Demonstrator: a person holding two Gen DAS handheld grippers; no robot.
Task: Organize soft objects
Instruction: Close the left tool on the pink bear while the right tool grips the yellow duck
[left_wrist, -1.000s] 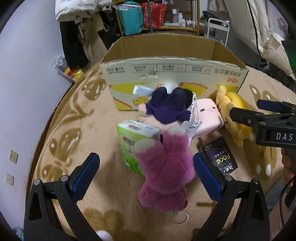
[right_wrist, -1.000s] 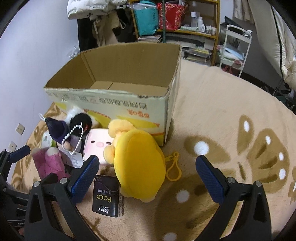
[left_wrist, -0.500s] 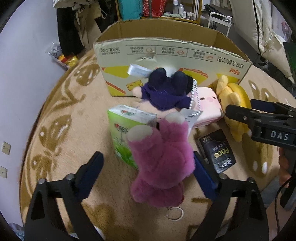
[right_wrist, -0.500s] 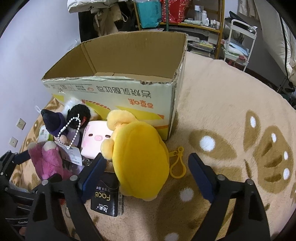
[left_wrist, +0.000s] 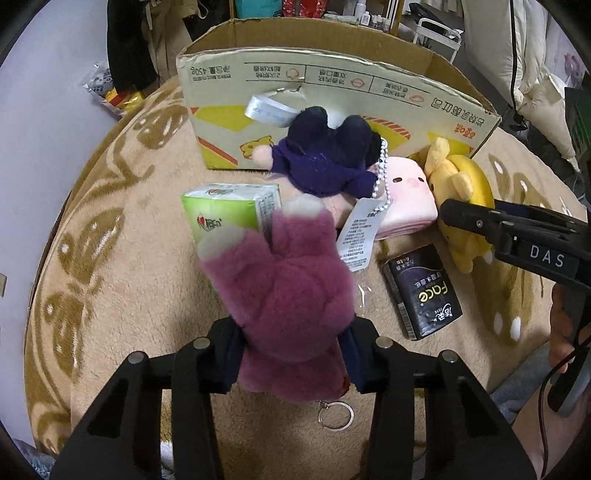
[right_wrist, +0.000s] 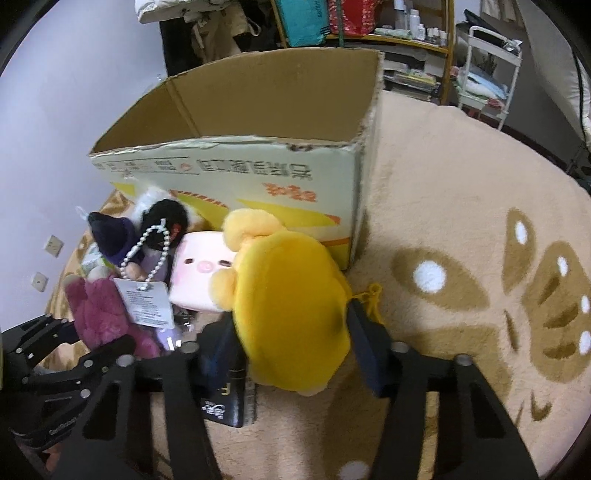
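Nearest me on the blanket (left_wrist: 122, 280), my left tool (left_wrist: 291, 354) is closing on the magenta plush (left_wrist: 288, 295) and my right tool (right_wrist: 291, 343) on the yellow plush (right_wrist: 288, 295); both pads already press fur. I judge either soft body could squirm free on lifting, and the key ring (left_wrist: 335, 416) might snag. Beyond them the black pack (left_wrist: 423, 291) reads "Face". Farthest, the cardboard box (left_wrist: 332, 79) shows "450g".

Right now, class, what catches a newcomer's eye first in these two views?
The fluffy magenta plush toy between the closing left tongs, and the bright yellow plush toy between the closing right tongs. Behind both, on the beige rug, stands the open cardboard box.
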